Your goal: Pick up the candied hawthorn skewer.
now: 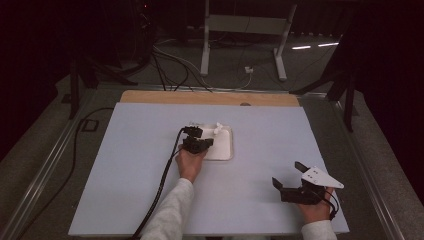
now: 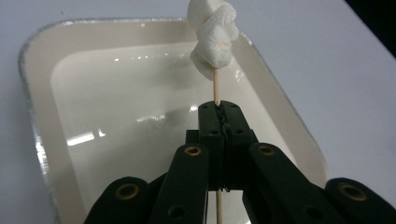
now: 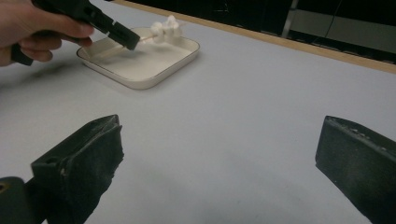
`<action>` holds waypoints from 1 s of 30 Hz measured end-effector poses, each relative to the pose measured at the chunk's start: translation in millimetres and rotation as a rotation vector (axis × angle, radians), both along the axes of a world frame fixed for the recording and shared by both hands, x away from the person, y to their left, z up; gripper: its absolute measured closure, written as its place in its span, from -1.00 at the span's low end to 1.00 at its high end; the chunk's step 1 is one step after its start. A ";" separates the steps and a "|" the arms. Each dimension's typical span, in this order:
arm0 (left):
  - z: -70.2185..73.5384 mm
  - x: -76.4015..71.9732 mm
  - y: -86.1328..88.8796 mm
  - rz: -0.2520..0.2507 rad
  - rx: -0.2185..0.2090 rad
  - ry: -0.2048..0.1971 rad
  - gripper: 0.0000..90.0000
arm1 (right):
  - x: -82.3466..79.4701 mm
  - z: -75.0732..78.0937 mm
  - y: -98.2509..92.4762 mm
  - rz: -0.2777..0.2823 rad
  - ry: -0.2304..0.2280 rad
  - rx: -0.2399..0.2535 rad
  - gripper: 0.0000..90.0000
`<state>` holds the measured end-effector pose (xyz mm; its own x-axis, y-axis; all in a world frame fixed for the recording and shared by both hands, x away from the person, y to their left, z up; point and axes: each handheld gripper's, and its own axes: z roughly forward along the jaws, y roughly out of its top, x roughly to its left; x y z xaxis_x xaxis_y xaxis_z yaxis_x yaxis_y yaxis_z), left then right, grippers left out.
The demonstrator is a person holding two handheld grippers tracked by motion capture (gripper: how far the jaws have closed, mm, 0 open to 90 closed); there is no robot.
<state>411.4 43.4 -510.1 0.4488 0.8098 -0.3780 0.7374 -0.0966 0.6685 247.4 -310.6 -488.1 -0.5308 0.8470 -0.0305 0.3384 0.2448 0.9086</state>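
A thin wooden skewer (image 2: 216, 91) carrying white marshmallows (image 2: 214, 35) at its far end is clamped between the jaws of the left gripper (image 2: 218, 109), which are closed tight on the stick. In the left gripper view, the skewer is seen passing between the two black jaws and rising beyond them, with the marshmallows positioned over the far rim of a shallow cream-coloured tray (image 2: 51, 121). The tray is edged with a thin bright rim and is set on the pale table surface (image 1: 130, 165), roughly at its centre in the high view. In the right gripper view, the skewer is held nearly level above the tray, and the marshmallows are located over its far side. The right gripper (image 1: 287, 182) is held near the front right part of the table, well apart from the tray; its jaws are spread wide, and nothing is held between them.
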 end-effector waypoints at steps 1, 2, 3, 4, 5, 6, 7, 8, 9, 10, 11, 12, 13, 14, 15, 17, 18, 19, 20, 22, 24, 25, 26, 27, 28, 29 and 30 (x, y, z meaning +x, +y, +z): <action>2.8 -1.5 1.8 -0.004 -0.003 -0.008 1.00 | 0.0 0.1 0.1 0.000 0.000 0.001 -0.99; 4.3 -2.5 2.7 -0.005 -0.005 -0.014 1.00 | 0.0 0.1 0.1 0.000 0.000 0.001 -0.99; 6.4 -3.8 4.1 -0.010 -0.011 -0.021 1.00 | 0.0 0.1 0.1 0.000 0.001 0.001 -0.99; 8.4 -5.1 5.3 -0.013 -0.015 -0.027 1.00 | 0.0 0.1 0.1 0.000 0.001 0.001 -0.99; 10.3 -6.5 6.6 -0.015 -0.017 -0.033 1.00 | 0.0 0.0 0.2 0.000 0.002 0.001 -0.99; 12.2 -7.8 8.1 -0.017 -0.022 -0.038 1.00 | 0.0 0.0 0.2 0.000 0.002 0.001 -0.99; 14.1 -9.3 10.0 -0.015 -0.029 -0.044 1.00 | 0.1 0.0 0.2 -0.001 0.002 0.000 -0.99; 15.5 -10.4 11.6 -0.016 -0.034 -0.045 1.00 | 0.2 -0.1 0.4 -0.002 0.004 -0.001 -0.99; 17.0 -11.5 13.2 -0.019 -0.033 -0.049 1.00 | 0.1 -0.1 0.3 -0.002 0.004 -0.001 -0.99; 18.0 -12.4 14.3 -0.021 -0.035 -0.053 1.00 | 0.1 0.0 0.3 -0.002 0.003 -0.001 -0.99; 19.8 -14.0 16.2 -0.024 -0.038 -0.059 1.00 | 0.0 0.0 0.2 -0.002 0.003 -0.001 -0.99; 20.8 -15.0 17.3 -0.022 -0.042 -0.064 1.00 | -0.1 0.1 0.1 -0.003 0.003 -0.001 -0.99; 22.9 -16.6 19.4 -0.023 -0.045 -0.069 1.00 | -0.1 0.1 0.0 -0.004 0.003 0.000 -0.99; 24.0 -17.6 20.6 -0.023 -0.049 -0.073 1.00 | -0.1 0.1 -0.2 -0.006 0.004 0.002 -0.99; 25.7 -18.9 22.4 -0.025 -0.053 -0.077 1.00 | -0.1 0.1 -0.2 -0.006 0.004 0.002 -0.99; 29.2 -22.1 25.8 -0.027 -0.060 -0.089 1.00 | 0.1 0.0 -0.2 -0.006 0.006 0.003 -0.99; 30.8 -23.8 27.1 -0.027 -0.061 -0.095 1.00 | 0.2 -0.1 -0.1 -0.007 0.006 0.003 -0.99; 32.1 -25.1 28.4 -0.028 -0.061 -0.098 1.00 | 0.2 -0.1 -0.1 -0.006 0.006 0.003 -0.99; 33.4 -26.8 29.9 -0.030 -0.064 -0.104 1.00 | 0.2 -0.1 -0.1 -0.006 0.006 0.003 -0.99; 36.1 -30.4 33.1 -0.033 -0.070 -0.114 1.00 | 0.2 -0.1 0.1 -0.007 0.007 0.004 -0.99; 37.6 -33.3 35.8 -0.032 -0.079 -0.121 1.00 | 0.2 -0.2 0.3 -0.007 0.008 0.002 -0.99; 38.2 -35.1 37.5 -0.032 -0.087 -0.125 1.00 | 0.0 0.0 0.3 -0.006 0.009 0.003 -0.99; 38.6 -36.2 38.8 -0.032 -0.089 -0.127 1.00 | -0.5 0.2 0.2 -0.008 0.008 0.003 -0.99; 38.9 -37.6 40.3 -0.032 -0.094 -0.130 1.00 | -0.5 0.2 0.2 -0.008 0.008 0.003 -0.99; 39.5 -39.7 42.7 -0.033 -0.097 -0.134 1.00 | -0.3 -0.1 -0.2 -0.012 0.011 0.010 -0.99; 39.8 -40.9 44.1 -0.034 -0.099 -0.136 1.00 | -0.1 -0.2 -0.3 -0.013 0.011 0.009 -0.99; 40.2 -42.6 46.0 -0.033 -0.100 -0.139 1.00 | 0.1 -0.2 -0.4 -0.014 0.012 0.008 -0.99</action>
<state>368.8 89.4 -469.9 0.5281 0.7553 -0.3881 0.6345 -0.0472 0.7715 247.5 -311.0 -488.3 -0.5194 0.8543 -0.0171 0.3525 0.2325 0.9065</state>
